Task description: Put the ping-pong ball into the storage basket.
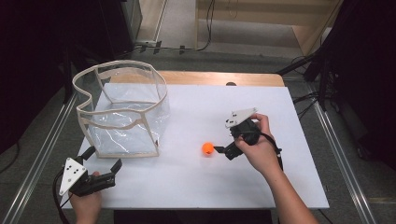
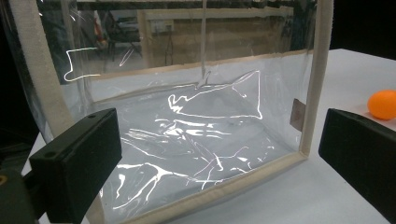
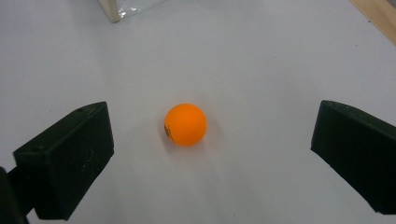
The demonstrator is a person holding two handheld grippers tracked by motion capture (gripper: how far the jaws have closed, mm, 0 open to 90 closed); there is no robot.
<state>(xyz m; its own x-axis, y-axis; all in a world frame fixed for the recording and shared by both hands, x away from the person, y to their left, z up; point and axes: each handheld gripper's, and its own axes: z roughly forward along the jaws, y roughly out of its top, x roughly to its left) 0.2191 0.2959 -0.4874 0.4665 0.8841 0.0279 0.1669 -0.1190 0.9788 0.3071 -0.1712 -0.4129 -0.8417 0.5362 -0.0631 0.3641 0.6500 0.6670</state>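
We had the right tongs (image 1: pixel 216 149) released, jaws spread wide and lowered over the ball (image 1: pixel 208 148), which lay on the white desk (image 1: pixel 196 186) between them without touching either jaw; in the right gripper view the ball (image 3: pixel 185 124) sat a little nearer the left jaw than the right. The left tongs (image 1: pixel 103 161) were released too, holding nothing, their jaws pointed at the near wall of the clear bag (image 1: pixel 122 112), which stood open at the desk's left, well apart from the ball. In the left gripper view the bag (image 2: pixel 196 135) stood just ahead of the jaws and the ball (image 2: pixel 383 104) showed beyond the right jaw. We judged the main risk to be the ball itself: round, light and free to roll, it could be nudged away if one jaw reached it before the other, since it sat off centre. Closing too high on its curve could squeeze it out downward or sideways. The bag looked soft and its rim sagged unevenly, so a later drop might catch the rim and bounce out unless the left tongs steadied the wall first.
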